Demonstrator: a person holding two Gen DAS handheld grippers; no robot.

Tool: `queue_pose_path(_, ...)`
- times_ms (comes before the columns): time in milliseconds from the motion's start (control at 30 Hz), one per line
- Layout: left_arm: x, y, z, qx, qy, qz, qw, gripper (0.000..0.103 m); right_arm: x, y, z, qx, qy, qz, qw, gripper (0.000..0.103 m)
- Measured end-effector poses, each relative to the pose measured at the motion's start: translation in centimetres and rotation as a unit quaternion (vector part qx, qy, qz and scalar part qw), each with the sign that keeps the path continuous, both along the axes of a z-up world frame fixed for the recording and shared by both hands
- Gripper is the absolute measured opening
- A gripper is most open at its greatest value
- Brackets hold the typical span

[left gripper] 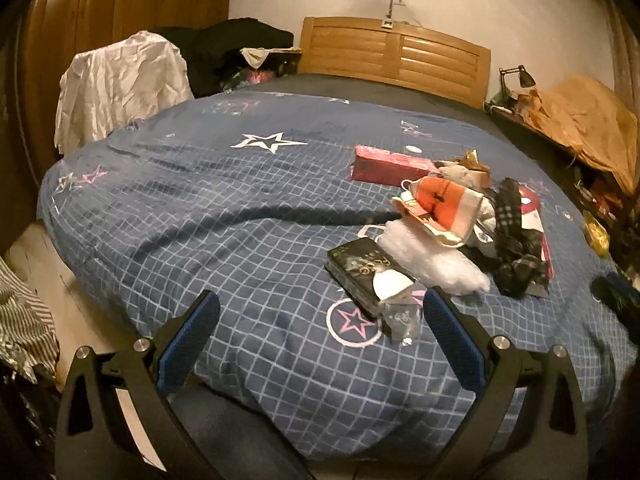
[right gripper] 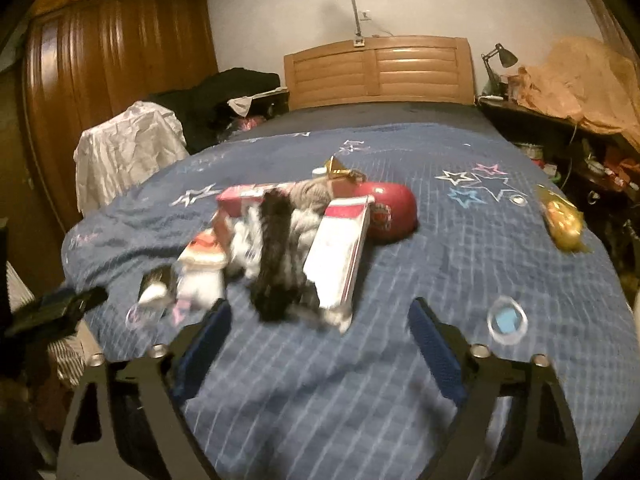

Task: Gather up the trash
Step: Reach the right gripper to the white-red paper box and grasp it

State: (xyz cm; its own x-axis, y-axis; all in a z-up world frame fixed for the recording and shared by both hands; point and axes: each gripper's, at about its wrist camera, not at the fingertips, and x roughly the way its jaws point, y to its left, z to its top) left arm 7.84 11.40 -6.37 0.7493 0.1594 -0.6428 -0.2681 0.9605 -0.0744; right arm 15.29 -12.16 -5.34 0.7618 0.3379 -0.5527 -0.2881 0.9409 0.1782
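Left gripper (left gripper: 320, 322): jaws wide, empty, above blue quilt (left gripper: 224, 216). Right gripper (right gripper: 320, 328): same. Trash pile (left gripper: 448, 216) mid-bed. Only right view shows red case (right gripper: 394, 210); only left, black book (left gripper: 362, 270).

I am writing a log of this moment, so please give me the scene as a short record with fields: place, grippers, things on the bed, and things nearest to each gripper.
place: bedroom, bed with blue checked cover
left gripper: open, empty, above the near edge of the bed
right gripper: open, empty, above the bed
pile on bed: black book, white plastic wrap, orange and white bag, pink box, dark checked cloth
nearest to left gripper: clear crumpled plastic
nearest to right gripper: dark checked cloth
apart from pile: gold wrapper
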Motion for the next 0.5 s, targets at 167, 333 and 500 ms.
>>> queue_pose_path(167,1.5,-0.4,0.2,-0.017,-0.004,-0.022,0.9996,0.098,6.4,-1.4,-1.1,0.051,0.039,-0.011,0.998,0.057)
queue_pose_path(333,3.5,-1.1,0.8,-0.023,-0.01,-0.039,0.9989,0.098,11.8,-2.4,-4.1,0.126,0.122,0.004,0.985,0.051)
queue_pose_path(500,5.8,-1.5,1.7,-0.061,-0.012,-0.048,0.9969,0.098,14.6,-2.6,-6.8,0.181,0.184,0.049,0.965,0.016)
